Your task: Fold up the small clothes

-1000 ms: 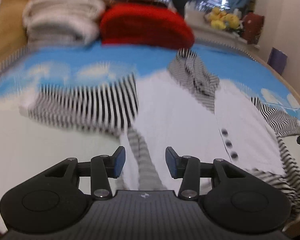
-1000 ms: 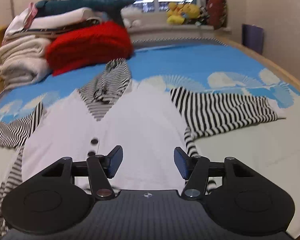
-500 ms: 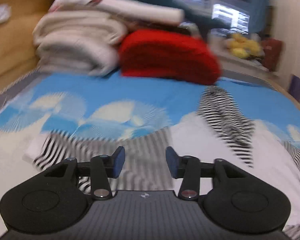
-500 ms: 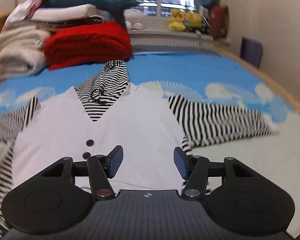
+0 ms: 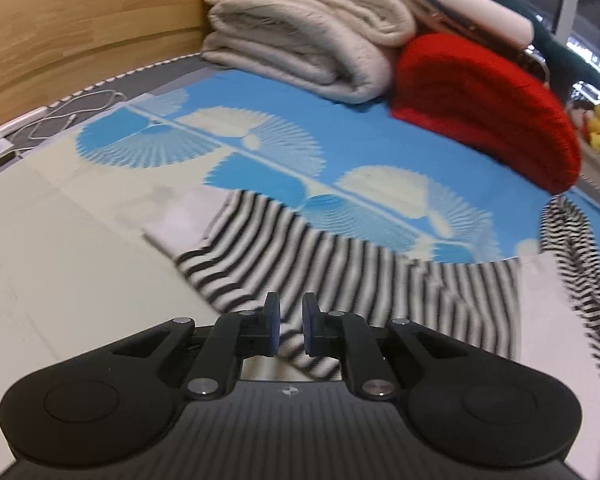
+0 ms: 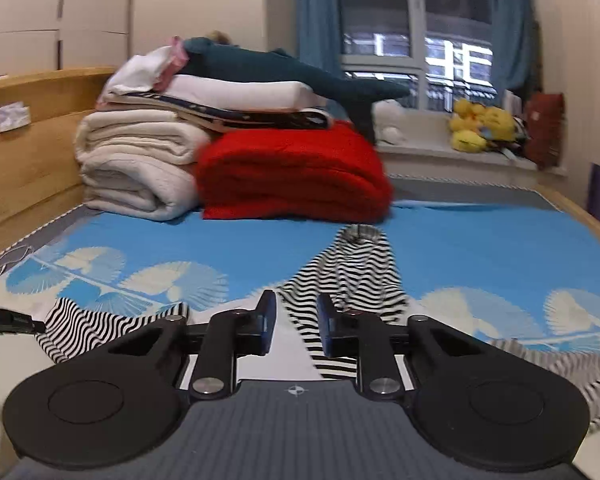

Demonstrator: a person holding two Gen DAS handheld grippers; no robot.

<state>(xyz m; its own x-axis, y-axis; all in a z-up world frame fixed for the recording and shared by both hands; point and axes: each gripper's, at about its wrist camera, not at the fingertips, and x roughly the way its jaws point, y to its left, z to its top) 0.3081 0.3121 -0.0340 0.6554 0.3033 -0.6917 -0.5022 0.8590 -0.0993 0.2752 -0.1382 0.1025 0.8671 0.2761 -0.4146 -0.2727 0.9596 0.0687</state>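
A small white top with black-and-white striped sleeves and hood lies flat on the blue-and-white bedspread [image 5: 260, 148]. In the left wrist view its striped left sleeve [image 5: 300, 264] spreads out just ahead of my left gripper [image 5: 287, 330], whose fingers are narrowed to a small gap over the sleeve's near edge. In the right wrist view the striped hood [image 6: 356, 268] lies just ahead of my right gripper [image 6: 293, 326], also narrowed but with a clear gap above the white body. The left sleeve [image 6: 96, 328] shows at the left.
Folded cream blankets [image 5: 300, 40] and a red folded blanket [image 5: 484, 100] are stacked at the bed's head, with a plush shark [image 6: 284, 68] on top. A wooden headboard [image 5: 80, 20] runs on the left. A cable [image 5: 68, 116] lies near the bed edge. Plush toys [image 6: 480, 124] sit on the windowsill.
Both grippers have narrowed from wide open. The left has swung left onto the striped sleeve. The right has moved forward and lower toward the hood.
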